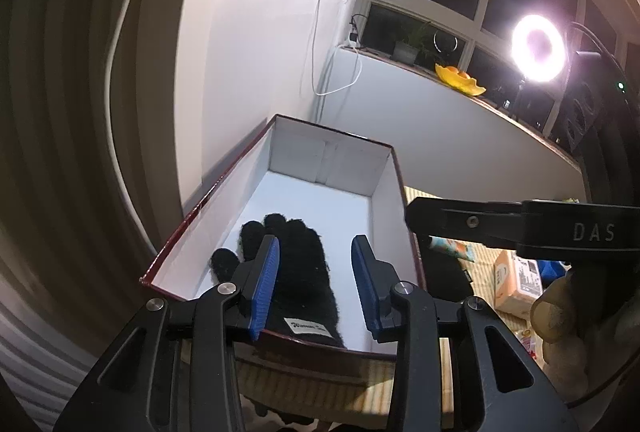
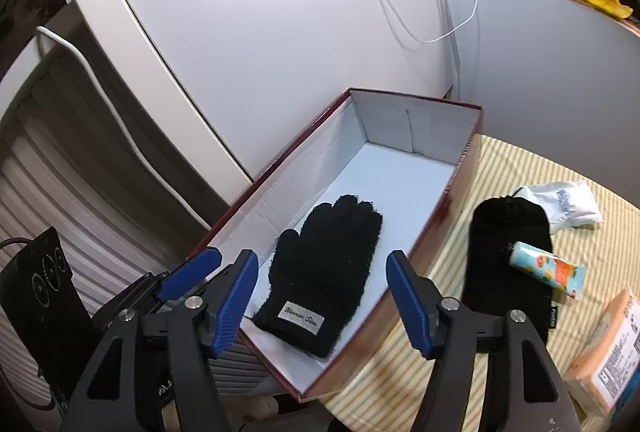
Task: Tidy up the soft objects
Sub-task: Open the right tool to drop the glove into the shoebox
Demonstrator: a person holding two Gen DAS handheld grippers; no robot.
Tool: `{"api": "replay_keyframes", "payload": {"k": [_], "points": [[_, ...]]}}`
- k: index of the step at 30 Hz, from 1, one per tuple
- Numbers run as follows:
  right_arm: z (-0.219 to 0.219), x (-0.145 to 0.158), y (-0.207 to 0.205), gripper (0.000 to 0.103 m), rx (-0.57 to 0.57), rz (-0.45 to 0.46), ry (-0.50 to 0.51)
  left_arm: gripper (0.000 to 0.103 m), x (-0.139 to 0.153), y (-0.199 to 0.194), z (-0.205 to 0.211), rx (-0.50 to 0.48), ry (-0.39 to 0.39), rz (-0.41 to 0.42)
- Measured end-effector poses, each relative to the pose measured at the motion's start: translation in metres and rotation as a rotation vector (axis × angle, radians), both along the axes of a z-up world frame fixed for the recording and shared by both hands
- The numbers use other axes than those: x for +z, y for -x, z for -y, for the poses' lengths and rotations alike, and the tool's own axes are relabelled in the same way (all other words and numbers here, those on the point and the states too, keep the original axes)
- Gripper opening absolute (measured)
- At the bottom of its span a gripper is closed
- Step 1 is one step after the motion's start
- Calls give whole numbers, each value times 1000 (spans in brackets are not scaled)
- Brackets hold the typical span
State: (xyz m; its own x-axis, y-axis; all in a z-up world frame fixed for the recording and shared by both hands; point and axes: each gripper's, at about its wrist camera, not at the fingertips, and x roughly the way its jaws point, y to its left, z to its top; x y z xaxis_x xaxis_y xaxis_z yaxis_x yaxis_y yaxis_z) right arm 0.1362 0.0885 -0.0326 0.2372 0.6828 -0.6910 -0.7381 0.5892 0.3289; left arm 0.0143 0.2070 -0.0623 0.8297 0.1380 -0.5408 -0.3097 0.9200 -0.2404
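1. The black knitted glove (image 2: 325,274) lies flat inside the dark-red cardboard box with a white lining (image 2: 420,112), at the box's near end, its label towards the cameras.
2. The left claw (image 1: 314,286) hovers above the glove, released and holding nothing; the right claw (image 2: 320,302) hangs likewise released and empty over the box's near end.
3. One item looks stowed, so the step in hand appears to be fetching the next.
4. Just right of the box, on the yellow striped worktop (image 2: 492,160), lies a black fabric pouch (image 2: 506,252) with a small printed tube (image 2: 546,269) resting on it; the tube would probably need clearing off first.
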Motion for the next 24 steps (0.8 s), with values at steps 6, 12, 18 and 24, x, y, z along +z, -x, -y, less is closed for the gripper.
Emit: {"api": "replay_keyframes", "payload": {"k": [6,12,18,24], "points": [[33,6,6,65,-45,11,-27,36,5,9,9,-18,8,11],[78,8,25,65,-84,45,-20,38,12,20,27,-62,12,25],[142,9,41,65,-177,84,-56,53,18,32,53,-121,19,40],[206,12,52,65,-254,150,-55,64,23,35,80,-205,33,48]]}}
